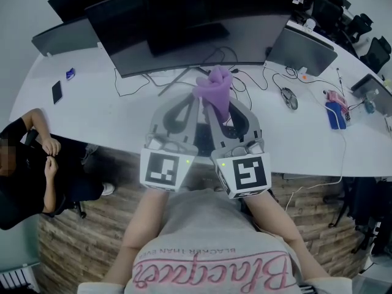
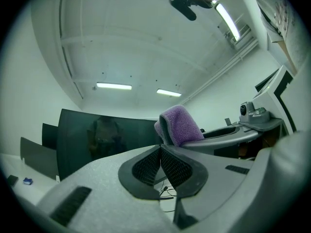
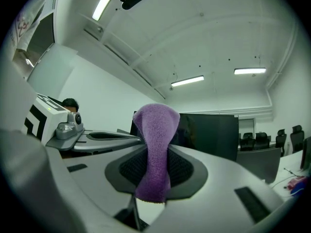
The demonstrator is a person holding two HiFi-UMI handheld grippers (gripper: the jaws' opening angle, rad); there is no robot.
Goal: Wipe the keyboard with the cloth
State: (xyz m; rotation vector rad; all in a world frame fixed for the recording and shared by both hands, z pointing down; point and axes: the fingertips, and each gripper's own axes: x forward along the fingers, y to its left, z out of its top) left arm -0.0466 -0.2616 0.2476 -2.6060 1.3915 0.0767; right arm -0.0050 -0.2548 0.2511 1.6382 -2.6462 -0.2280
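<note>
My right gripper (image 1: 212, 101) is shut on a purple cloth (image 1: 214, 86), which bunches above its jaws over the white desk (image 1: 92, 121). In the right gripper view the purple cloth (image 3: 154, 149) hangs folded between the dark pads of the right gripper (image 3: 155, 154). My left gripper (image 1: 195, 100) sits close beside it, tips almost touching the cloth. In the left gripper view the left gripper (image 2: 160, 152) has its pads pressed together with nothing between them, and the purple cloth (image 2: 181, 125) shows just beyond. Both grippers point up and forward. No keyboard can be made out; the grippers cover the desk below them.
A wide curved monitor (image 1: 184, 23) stands behind the grippers, with cables trailing under it. A mouse (image 1: 290, 98) and a blue object (image 1: 335, 115) lie to the right, a phone (image 1: 56, 92) to the left. A person (image 1: 24, 164) sits at the desk's left end.
</note>
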